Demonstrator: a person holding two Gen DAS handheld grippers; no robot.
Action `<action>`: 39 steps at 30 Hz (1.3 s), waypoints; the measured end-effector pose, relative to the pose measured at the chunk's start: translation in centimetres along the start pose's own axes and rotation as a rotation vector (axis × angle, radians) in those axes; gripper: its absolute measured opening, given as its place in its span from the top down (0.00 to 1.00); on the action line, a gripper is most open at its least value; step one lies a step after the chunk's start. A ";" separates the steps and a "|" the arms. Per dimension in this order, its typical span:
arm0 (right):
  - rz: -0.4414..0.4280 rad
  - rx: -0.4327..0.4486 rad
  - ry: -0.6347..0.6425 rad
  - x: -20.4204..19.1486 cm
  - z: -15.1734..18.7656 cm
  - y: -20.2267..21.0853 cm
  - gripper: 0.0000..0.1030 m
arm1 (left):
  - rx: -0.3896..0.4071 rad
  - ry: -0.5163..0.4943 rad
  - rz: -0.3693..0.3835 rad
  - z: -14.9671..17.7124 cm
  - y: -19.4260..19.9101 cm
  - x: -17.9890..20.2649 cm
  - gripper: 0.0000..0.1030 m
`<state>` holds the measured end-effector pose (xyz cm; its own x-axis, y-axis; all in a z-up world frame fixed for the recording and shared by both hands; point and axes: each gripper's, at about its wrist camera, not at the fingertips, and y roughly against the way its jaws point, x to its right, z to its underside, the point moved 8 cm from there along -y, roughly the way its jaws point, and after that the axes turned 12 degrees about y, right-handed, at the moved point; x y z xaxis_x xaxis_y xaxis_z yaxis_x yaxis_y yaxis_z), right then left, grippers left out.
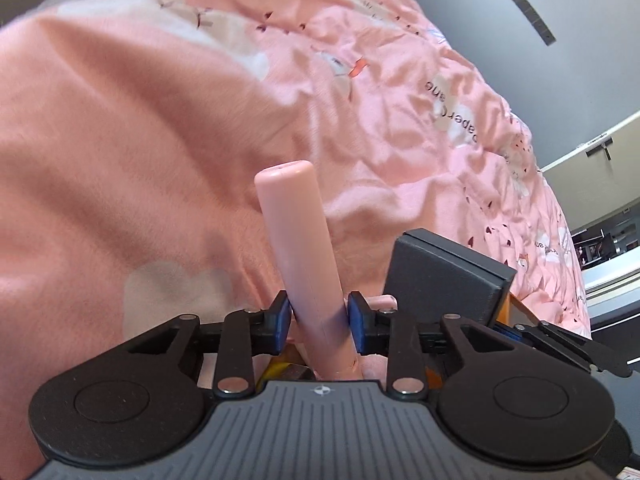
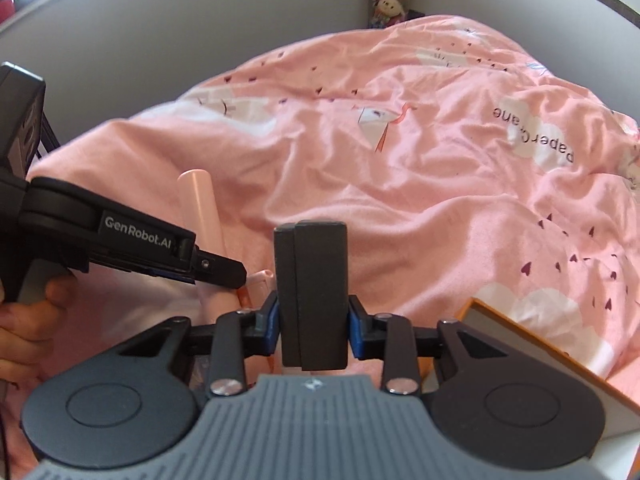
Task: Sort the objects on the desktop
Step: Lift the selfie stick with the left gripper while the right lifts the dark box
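Above a bed spread with a rumpled pink duvet [image 2: 420,168], two handheld claws each carried one object. The left claw [image 1: 318,322] was clamped around the lower part of a smooth pale pink cylindrical tube [image 1: 298,240], which stood tilted upward. It looked rigid, light and probably slippery, so a hold lower down near its hidden base seemed safest. The right claw [image 2: 314,322] was clamped on the flat sides of a dark grey rectangular box [image 2: 312,292], held upright. Matte and stiff, it likely gripped well across its broad faces. An orange-edged box [image 2: 532,344] sat low at the right; its contents were not visible.
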<state>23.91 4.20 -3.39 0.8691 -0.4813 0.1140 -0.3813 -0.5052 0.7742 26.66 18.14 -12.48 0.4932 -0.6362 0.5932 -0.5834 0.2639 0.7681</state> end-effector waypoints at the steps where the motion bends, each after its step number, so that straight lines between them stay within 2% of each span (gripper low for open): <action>1: 0.006 0.013 -0.008 0.0 0.0 0.7 0.66 | 0.012 -0.019 0.003 0.2 0.6 0.4 0.68; 5: 0.026 0.067 -0.054 0.0 0.5 3.9 0.66 | 0.053 -0.077 0.007 1.1 2.5 1.7 0.70; 11: 0.054 0.138 -0.133 0.1 2.1 8.6 0.66 | 0.143 -0.177 -0.033 2.7 5.8 3.2 0.71; 19: 0.143 0.183 -0.243 1.0 6.7 13.6 0.66 | 0.221 -0.245 0.043 5.1 11.3 6.4 0.71; 25: 0.302 0.196 -0.338 2.1 11.1 16.9 0.66 | 0.264 -0.356 0.140 7.7 14.5 11.1 0.71; 30: 0.423 0.204 -0.388 2.3 14.7 19.2 0.66 | 0.215 -0.458 0.190 10.6 13.8 15.3 0.71; 34: 0.501 0.209 -0.432 3.5 16.9 20.9 0.66 | 0.144 -0.525 0.196 13.4 11.1 17.8 0.71; 39: 0.561 0.232 -0.479 5.5 18.8 23.0 0.66 | 0.045 -0.557 0.188 16.0 7.1 19.8 0.71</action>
<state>13.94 -23.55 3.35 0.3154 -0.9403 0.1279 -0.8266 -0.2060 0.5237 21.92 -4.21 0.91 -0.0276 -0.8700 0.4923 -0.6611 0.3853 0.6438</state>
